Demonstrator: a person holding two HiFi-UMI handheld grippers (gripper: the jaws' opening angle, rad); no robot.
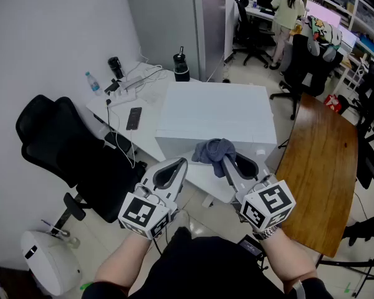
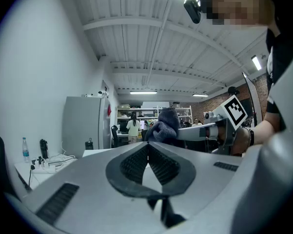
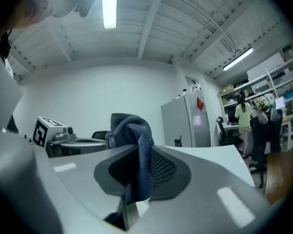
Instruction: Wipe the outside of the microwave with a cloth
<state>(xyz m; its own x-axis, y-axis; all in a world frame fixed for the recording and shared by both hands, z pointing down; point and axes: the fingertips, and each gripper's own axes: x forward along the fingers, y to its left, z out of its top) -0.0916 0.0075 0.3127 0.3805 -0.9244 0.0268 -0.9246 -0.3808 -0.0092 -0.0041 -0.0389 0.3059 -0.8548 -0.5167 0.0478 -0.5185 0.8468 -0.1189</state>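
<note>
The white microwave (image 1: pixel 218 114) stands on a white desk (image 1: pixel 146 126), seen from above in the head view. My right gripper (image 1: pixel 223 157) is shut on a bunched grey-blue cloth (image 1: pixel 213 150), held level just in front of the microwave's near face; the cloth (image 3: pixel 133 145) hangs down between the jaws in the right gripper view. My left gripper (image 1: pixel 182 162) is shut with nothing in it, level, a little to the left of the cloth. From the left gripper view the cloth (image 2: pixel 163 126) shows beyond the closed jaws, with the right gripper's marker cube (image 2: pixel 234 111) behind it.
A black office chair (image 1: pixel 68 151) stands to the left of the desk. A phone (image 1: pixel 133 118), cables, a water bottle (image 1: pixel 92 83) and a black flask (image 1: pixel 181 67) lie on the desk. A wooden table (image 1: pixel 321 179) is at the right. A person stands at a far desk (image 1: pixel 285 11).
</note>
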